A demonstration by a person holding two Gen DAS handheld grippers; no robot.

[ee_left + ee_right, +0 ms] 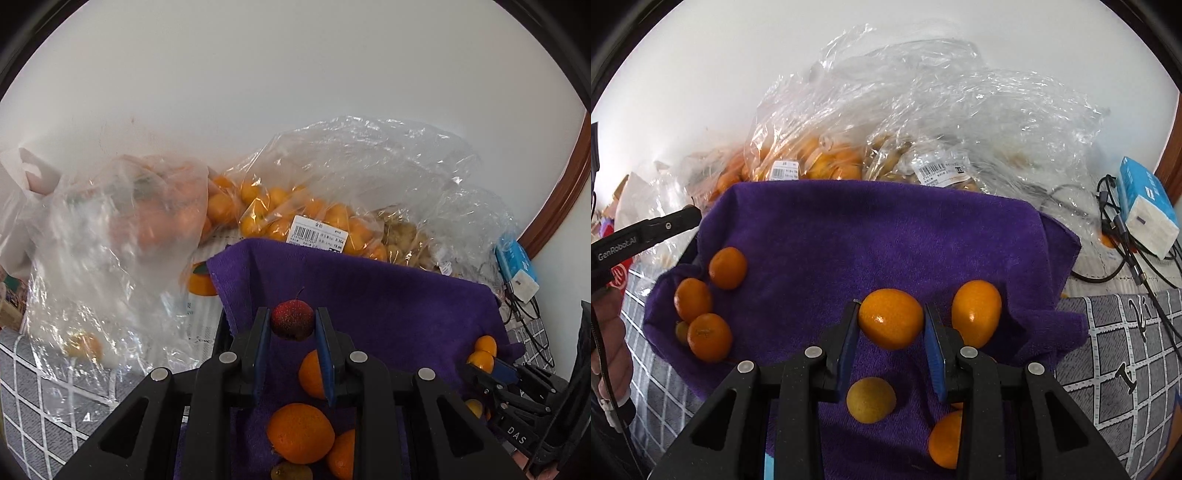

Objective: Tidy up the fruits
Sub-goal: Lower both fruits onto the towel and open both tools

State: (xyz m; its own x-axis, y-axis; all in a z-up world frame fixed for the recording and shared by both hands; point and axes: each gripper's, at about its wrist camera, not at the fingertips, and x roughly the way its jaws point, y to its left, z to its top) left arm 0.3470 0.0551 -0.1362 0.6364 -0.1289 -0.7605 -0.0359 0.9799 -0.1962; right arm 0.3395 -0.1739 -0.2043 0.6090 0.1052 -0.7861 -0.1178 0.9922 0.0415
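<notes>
In the left wrist view my left gripper (291, 326) is shut on a small dark red fruit (293, 320) with a stem, held above the purple towel (388, 295). Several tangerines (300, 432) lie on the towel below it. My right gripper (891, 326) is shut on an orange kumquat (891, 318) over the same towel (886, 229). A second kumquat (976, 313) and a paler one (871, 399) lie close by. Three tangerines (709, 336) are grouped at the towel's left edge. The left gripper's black fingertips (690, 215) reach in from the left there.
Clear plastic bags of oranges (295, 218) and other produce (923, 162) are piled behind the towel against a white wall. A blue tissue pack (1145, 206) and tangled cables (1115, 236) lie at the right. A grey checked cloth (1126, 332) covers the surface. A person's hand (609, 332) is at the left edge.
</notes>
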